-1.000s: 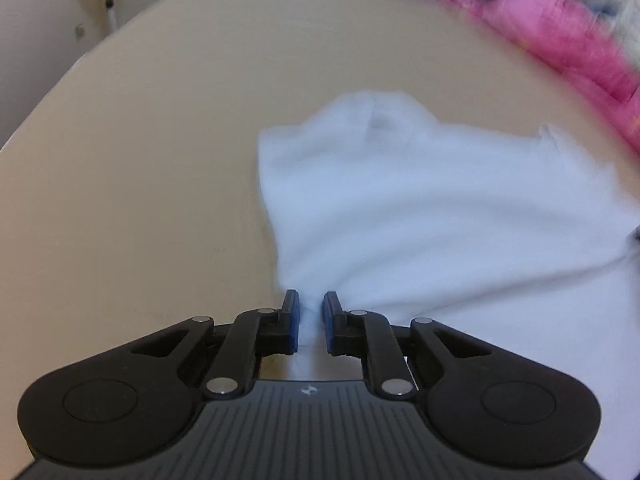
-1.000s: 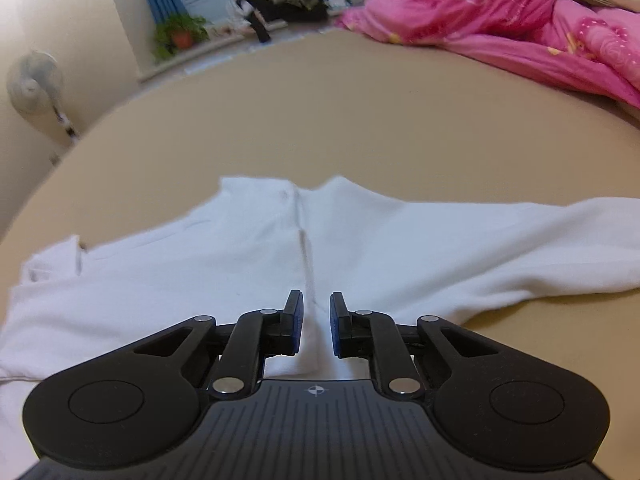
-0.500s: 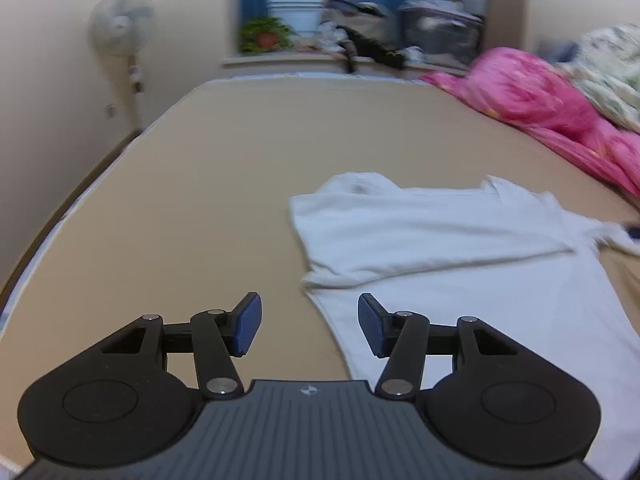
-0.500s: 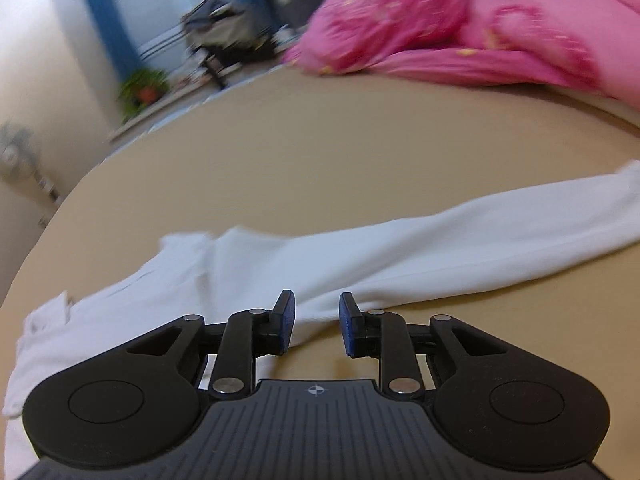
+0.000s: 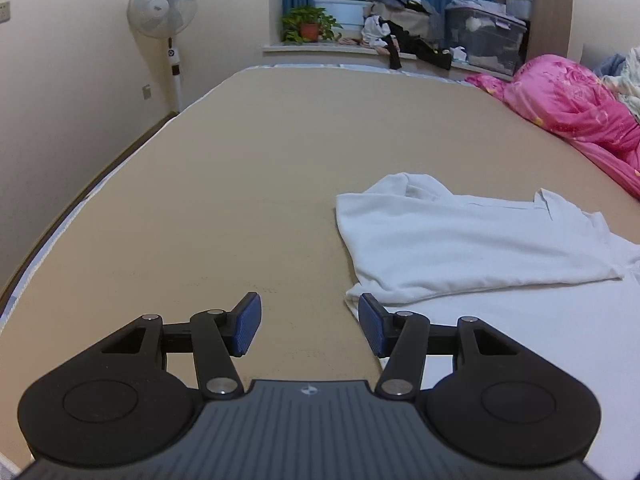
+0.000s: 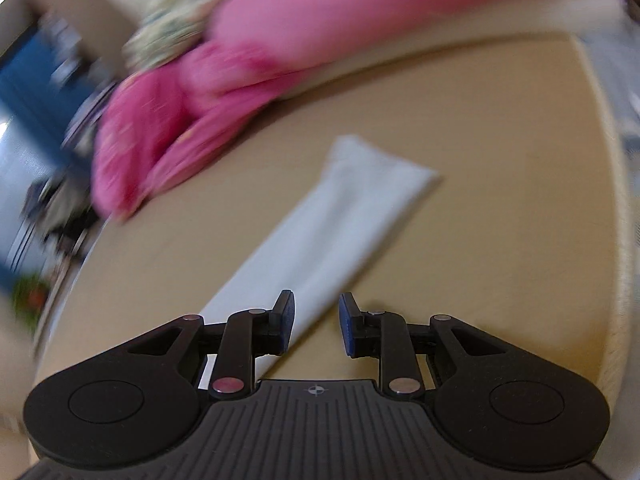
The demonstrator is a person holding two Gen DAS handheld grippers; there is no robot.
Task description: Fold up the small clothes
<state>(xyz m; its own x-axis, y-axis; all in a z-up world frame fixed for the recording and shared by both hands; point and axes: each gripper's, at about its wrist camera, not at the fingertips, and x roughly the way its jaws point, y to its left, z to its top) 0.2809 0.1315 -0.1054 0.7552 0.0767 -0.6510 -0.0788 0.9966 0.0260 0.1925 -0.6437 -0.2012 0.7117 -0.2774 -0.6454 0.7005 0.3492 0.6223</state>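
Note:
A white long-sleeved shirt (image 5: pixel 460 248) lies on the tan bed, its left sleeve folded across the body. My left gripper (image 5: pixel 310 326) hovers open above the bare sheet, just left of the shirt's folded edge, with nothing between its blue pads. In the blurred right wrist view the shirt's other sleeve (image 6: pixel 340 208) stretches flat away from me toward its cuff. My right gripper (image 6: pixel 316 322) is open by a narrow gap over the near part of that sleeve. Its pads hold no cloth.
A pink quilt (image 5: pixel 576 116) is heaped along the bed's right side, and it fills the top (image 6: pixel 240 80) of the right wrist view. A standing fan (image 5: pixel 162 12), a potted plant (image 5: pixel 308 26) and piled clothes on a window ledge stand beyond the bed.
Both grippers let go of the shirt and opened. The left drew back and rose, the sleeve left folded over. The right swung and rolled along the other sleeve toward its cuff.

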